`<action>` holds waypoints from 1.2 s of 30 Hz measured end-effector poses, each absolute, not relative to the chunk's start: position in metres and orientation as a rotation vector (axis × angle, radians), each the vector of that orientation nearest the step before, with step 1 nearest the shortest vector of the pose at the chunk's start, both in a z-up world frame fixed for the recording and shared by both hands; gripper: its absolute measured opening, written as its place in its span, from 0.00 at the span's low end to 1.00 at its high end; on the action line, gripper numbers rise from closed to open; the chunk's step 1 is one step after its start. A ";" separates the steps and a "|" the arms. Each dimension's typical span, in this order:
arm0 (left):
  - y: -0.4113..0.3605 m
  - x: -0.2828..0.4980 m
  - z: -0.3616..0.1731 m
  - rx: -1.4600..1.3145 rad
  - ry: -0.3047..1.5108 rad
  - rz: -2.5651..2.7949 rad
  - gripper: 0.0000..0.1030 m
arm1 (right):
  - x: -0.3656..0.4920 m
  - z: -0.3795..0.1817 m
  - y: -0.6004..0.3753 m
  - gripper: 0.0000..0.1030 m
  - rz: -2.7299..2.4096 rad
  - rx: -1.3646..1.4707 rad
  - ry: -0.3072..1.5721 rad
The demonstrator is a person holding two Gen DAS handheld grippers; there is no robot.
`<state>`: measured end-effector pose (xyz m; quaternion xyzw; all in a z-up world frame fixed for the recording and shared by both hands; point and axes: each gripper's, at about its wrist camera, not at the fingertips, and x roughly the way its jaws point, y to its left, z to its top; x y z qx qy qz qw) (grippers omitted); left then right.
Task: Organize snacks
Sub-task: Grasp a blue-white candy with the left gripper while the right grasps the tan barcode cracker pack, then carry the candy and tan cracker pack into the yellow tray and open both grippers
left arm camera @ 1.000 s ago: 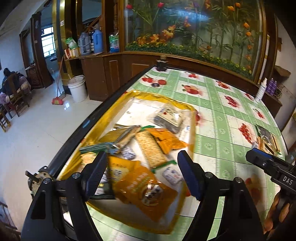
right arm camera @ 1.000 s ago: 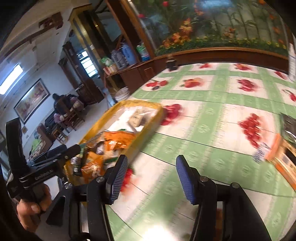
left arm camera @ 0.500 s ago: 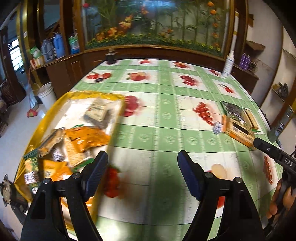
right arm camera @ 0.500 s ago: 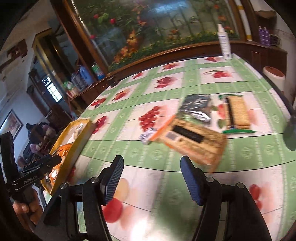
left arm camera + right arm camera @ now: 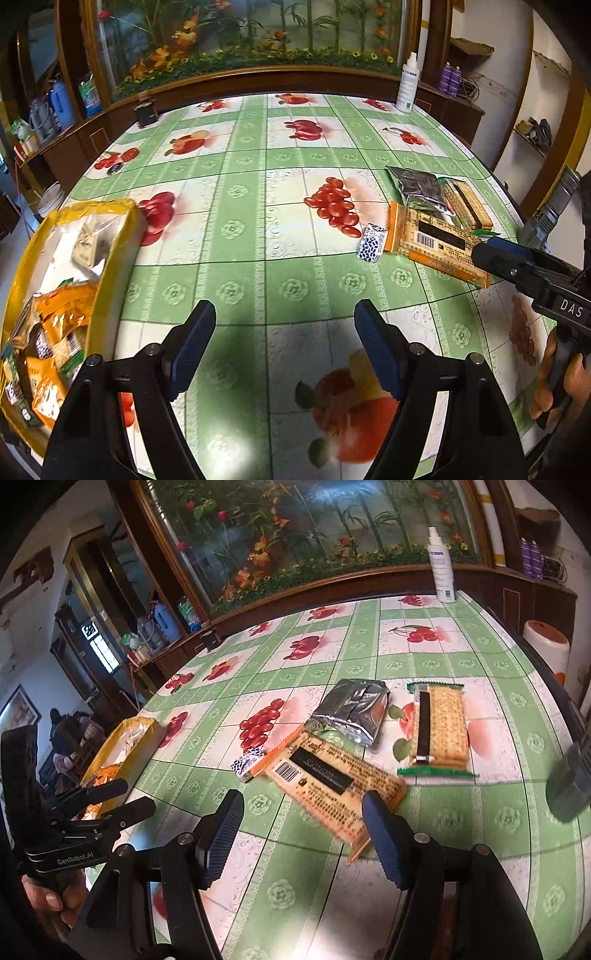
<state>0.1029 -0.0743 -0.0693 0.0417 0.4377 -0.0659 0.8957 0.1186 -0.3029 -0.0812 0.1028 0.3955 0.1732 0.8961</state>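
Both views had swung off the yellow tray [image 5: 110,266] at the left edge of the surface [image 5: 240,229] and onto the loose snacks at the right; a second earlier the left claw [image 5: 284,347] had hung over the tray's packets, now it stood over bare cloth, jaws wide, nothing between them. The right claw [image 5: 301,834] had just been opening its jaws and was empty too, with the near end of the orange cracker pack [image 5: 332,779] lying just beyond its right pad [image 5: 380,834]. Judgement: a drop-off was done and the next pick was being lined up, the orange pack the likely target. Left to move: that pack, the small blue-and-white packet [image 5: 247,762] touching its far-left corner, the silver pouch [image 5: 354,709] overlapping its far end, and the green-edged cracker pack [image 5: 439,727] apart to the right. Tray held many packets already. Room: open cloth lay between snacks and tray, no obstacle on that path. Surface edge curved close behind the green-edged pack on the right; a white spray bottle [image 5: 441,568] stood at the far rim, well apart. The tray sat hard against the left edge.
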 end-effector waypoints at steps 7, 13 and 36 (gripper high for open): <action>-0.093 0.129 -0.076 0.113 0.935 -0.174 0.75 | 0.143 -0.083 -0.295 0.70 0.404 0.109 0.840; -0.121 0.146 -0.086 0.176 0.954 -0.243 0.75 | 0.151 -0.092 -0.292 0.72 0.413 0.062 0.857; -0.090 0.162 -0.103 0.119 0.950 -0.346 0.17 | 0.168 -0.103 -0.275 0.76 0.407 -0.002 0.906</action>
